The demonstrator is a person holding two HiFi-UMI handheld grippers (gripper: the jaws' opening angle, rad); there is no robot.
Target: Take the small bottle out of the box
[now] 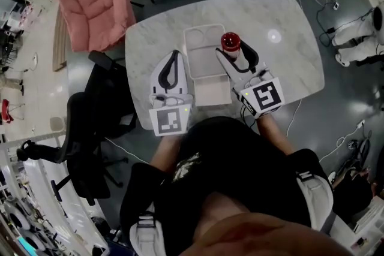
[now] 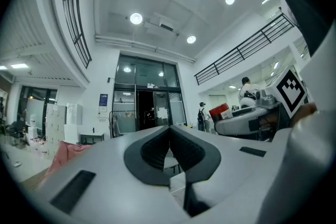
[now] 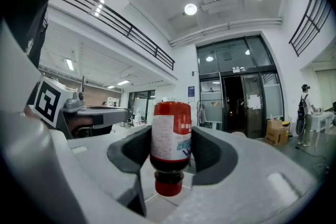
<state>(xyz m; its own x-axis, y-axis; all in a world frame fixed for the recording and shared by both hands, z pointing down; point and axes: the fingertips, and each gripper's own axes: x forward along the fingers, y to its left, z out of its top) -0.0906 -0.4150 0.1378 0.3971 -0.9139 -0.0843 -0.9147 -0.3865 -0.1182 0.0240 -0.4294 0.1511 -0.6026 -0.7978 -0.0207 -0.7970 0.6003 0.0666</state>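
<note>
Small red bottle [image 3: 170,136] beside open box [image 1: 201,64]

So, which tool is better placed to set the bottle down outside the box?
Right. The right tool is shut on the small bottle, near the box; the left tool is shut and empty.

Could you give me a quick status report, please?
Left gripper shut, empty. Right gripper shut on small red bottle, cap down, at the open box right rim. Nothing in the way.

A white marble table [image 1: 288,39] carries 1 open pale box [image 1: 201,63] near its middle.
</note>
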